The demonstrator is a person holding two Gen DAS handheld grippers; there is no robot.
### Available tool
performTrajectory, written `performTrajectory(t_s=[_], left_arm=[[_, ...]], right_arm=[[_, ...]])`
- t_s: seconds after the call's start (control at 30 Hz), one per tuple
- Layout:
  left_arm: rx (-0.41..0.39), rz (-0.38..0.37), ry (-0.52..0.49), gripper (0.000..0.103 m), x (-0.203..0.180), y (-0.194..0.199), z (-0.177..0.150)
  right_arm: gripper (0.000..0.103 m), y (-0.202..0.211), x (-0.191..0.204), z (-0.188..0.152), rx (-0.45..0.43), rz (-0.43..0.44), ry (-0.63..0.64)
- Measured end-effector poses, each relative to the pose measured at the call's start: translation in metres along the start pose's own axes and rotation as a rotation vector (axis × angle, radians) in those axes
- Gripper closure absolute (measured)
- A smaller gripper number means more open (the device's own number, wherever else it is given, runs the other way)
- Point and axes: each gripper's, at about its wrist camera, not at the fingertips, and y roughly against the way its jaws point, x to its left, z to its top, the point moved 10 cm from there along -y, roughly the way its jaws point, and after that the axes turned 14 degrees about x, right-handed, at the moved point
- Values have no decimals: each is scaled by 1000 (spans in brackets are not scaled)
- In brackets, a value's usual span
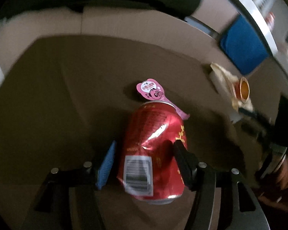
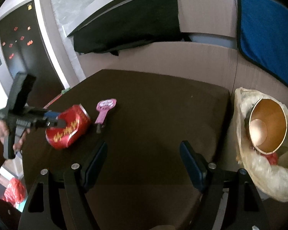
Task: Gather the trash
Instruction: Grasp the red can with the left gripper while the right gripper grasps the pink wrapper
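A dented red drink can lies on the dark brown table between the fingers of my left gripper. The blue left pad stands a little apart from the can, while the black right finger is against its side, so the jaws are open. The right wrist view shows the same can at the far left with the left gripper around it. A pink wrapper lies just beyond the can. My right gripper is open and empty over the table's middle.
A clear plastic trash bag at the table's right edge holds a tipped paper cup and red scraps. Cardboard walls ring the table, with a blue cloth and a black cloth hung over them. A person's hand holds the left tool.
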Motion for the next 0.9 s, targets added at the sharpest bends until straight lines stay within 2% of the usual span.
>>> performTrajectory(t_s=[0.13, 0.23, 0.3, 0.4, 0.57, 0.63, 0.67, 0.8, 0.9], left_arm=[[24, -64, 71, 40, 3, -12, 1], [17, -102, 141, 53, 4, -13, 3], [1, -123, 163, 73, 0, -9, 2], [-59, -115, 179, 77, -5, 6, -4], [-270, 24, 233, 77, -10, 50, -24], [-341, 96, 253, 77, -8, 64, -32], [-376, 157, 261, 77, -6, 71, -37], [-457, 316, 268, 77, 0, 93, -47], [-508, 359, 271, 77, 6, 108, -47]], right_arm=[[28, -3, 6, -15, 34, -19, 40], [28, -12, 10, -24, 69, -5, 50], [28, -17, 11, -28, 83, 6, 46], [28, -23, 16, -29, 96, 32, 41], [28, -26, 40, 1, 72, 67, 100], [28, -36, 49, 19, 72, 65, 110], [28, -45, 57, 31, 77, 79, 113], [28, -80, 80, 58, 120, 89, 122], [30, -102, 91, 69, 143, 53, 136]])
